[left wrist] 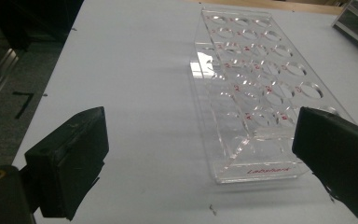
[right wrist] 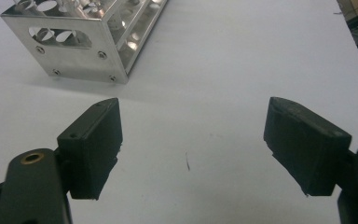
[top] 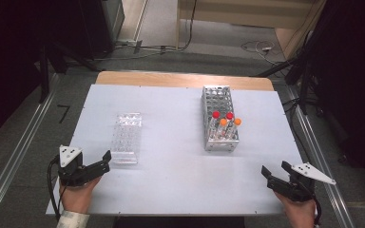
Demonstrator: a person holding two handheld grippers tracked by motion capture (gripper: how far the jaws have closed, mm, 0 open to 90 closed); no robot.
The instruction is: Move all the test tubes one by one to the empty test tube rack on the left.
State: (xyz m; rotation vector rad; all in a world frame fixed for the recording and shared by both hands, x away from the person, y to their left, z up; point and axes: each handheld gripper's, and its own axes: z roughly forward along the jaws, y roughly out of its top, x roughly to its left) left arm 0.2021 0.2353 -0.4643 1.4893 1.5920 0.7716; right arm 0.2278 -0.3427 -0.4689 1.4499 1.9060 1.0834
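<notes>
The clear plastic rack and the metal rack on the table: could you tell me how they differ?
The clear plastic rack is see-through and low; the metal rack is shiny, perforated and taller. The clear plastic rack's holes are empty, while the metal rack holds four tubes, two red-capped and two orange-capped, at its near end. The clear plastic rack lies by the left gripper, the metal rack farther right. Both stand lengthwise on the white table.

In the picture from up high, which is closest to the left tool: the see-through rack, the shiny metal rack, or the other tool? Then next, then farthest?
From the left tool:
1. Clear plastic rack, just beside it on the table's left.
2. Metal rack, with capped tubes, right of centre.
3. Right tool, at the near right edge.
</notes>
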